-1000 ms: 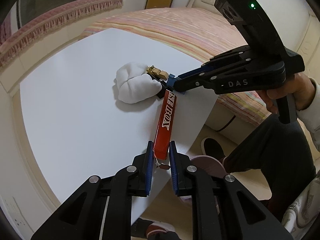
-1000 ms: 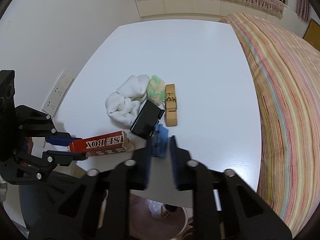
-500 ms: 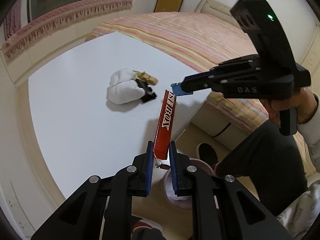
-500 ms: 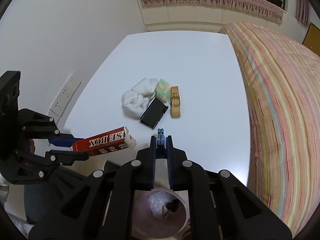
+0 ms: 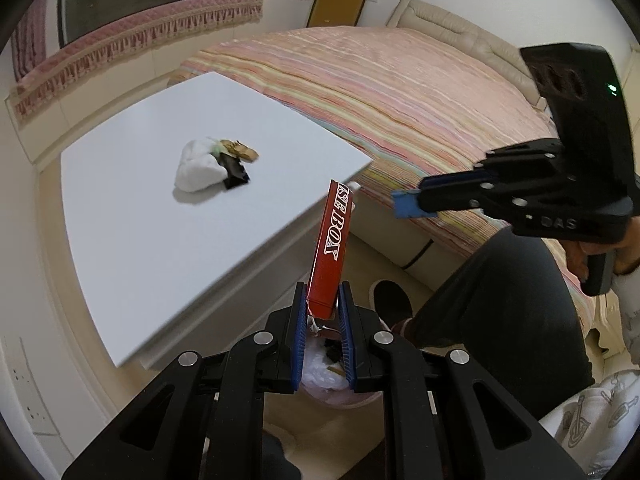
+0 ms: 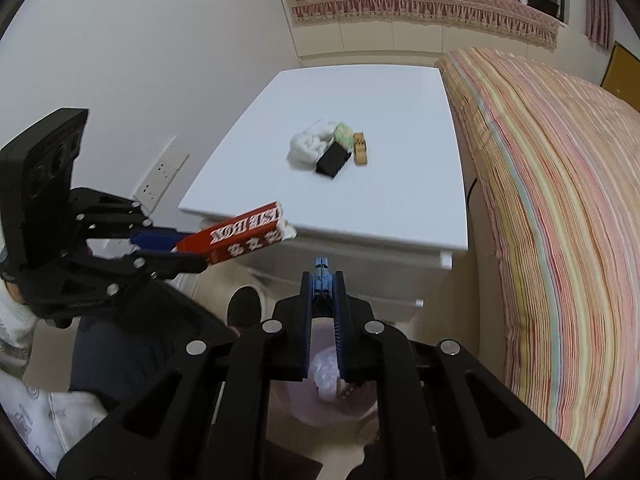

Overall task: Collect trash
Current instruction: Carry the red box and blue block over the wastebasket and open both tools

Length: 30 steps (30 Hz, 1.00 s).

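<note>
Left gripper (image 5: pixel 322 307) pinching red box (image 5: pixel 331 247) by lower end, box tilted up off surface (image 5: pixel 160 216), above pink bin (image 6: pixel 320 404) (white trash inside). Right gripper (image 6: pixel 322 280) clamped on small blue piece (image 6: pixel 321 270), held over floor beside bed (image 6: pixel 560 208). White wad (image 6: pixel 306 148), black packet (image 6: pixel 333 159), tan item (image 6: pixel 360 148) clustered mid-surface.

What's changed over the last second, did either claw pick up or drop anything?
Both claws pulled back off the table to above the bin. The right claw took a small blue piece from beside the black box. The left claw kept its red box. The pile stayed put.
</note>
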Tool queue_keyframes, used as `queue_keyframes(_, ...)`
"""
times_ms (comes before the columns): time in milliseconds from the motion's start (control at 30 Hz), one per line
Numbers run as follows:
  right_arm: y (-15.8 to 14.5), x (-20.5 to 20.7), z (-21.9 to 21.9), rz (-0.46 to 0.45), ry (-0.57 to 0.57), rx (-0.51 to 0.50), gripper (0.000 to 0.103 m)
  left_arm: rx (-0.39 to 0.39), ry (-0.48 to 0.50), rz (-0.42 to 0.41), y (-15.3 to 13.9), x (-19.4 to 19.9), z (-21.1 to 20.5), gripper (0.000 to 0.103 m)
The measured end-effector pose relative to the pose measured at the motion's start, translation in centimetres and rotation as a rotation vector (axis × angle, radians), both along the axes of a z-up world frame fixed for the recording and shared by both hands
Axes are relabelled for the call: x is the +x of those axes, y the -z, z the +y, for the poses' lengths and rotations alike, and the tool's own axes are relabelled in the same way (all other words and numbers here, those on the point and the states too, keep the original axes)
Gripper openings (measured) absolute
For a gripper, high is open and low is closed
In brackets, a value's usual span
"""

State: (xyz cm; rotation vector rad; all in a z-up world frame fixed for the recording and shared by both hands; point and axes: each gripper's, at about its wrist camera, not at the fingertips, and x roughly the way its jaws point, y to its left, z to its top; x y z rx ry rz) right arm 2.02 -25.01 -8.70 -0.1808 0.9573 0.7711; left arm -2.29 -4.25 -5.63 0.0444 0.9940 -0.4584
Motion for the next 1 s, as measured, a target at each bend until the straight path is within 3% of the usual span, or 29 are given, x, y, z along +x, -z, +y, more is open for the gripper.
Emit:
queue_keyframes(500, 0.5, -4.7, -2.7, 0.032, -0.024, 0.030, 0.009, 0.020, 0.023, 0.026, -0.1, -3.3, -3.4, 0.015)
queue_keyframes(633, 0.8, -5.0, -2.8, 0.056, -0.045, 0.041, 0.011, 0.015, 0.034, 0.049, 0.3, -3.1, -3.7, 0.023)
queue_keyframes(667, 0.9, -5.0, -2.7, 0.057, -0.046, 0.033, 0.014, 0.016, 0.034, 0.055, 0.4, -3.1, -3.7, 0.038)
queue_keyframes(700, 1.0, -5.0, -2.7, 0.051, -0.042, 0.013, 0.035, 0.015, 0.027, 0.054, 0.5, -3.1, -3.7, 0.050)
queue_keyframes(733, 1.1, -5.1, -2.8, 0.043, -0.034, 0.004, 0.053, 0.010, 0.014, 0.042, 0.4, -3.0, -3.5, 0.070)
queue_keyframes(767, 1.1, -5.0, -3.0, 0.037, -0.022, 0.007, 0.082, 0.008, 0.004, 0.036, 0.3, -3.0, -3.3, 0.081)
queue_keyframes(800, 1.1, -4.9, -3.2, 0.034, -0.013, 0.014, 0.088, 0.009, -0.014, 0.029, 0.3, -3.0, -3.1, 0.085)
queue_keyframes(1000, 1.5, -4.3, -3.4, 0.031, 0.032, -0.014, 0.097, 0.009, -0.083, -0.005, -0.4, -3.1, -2.1, 0.095)
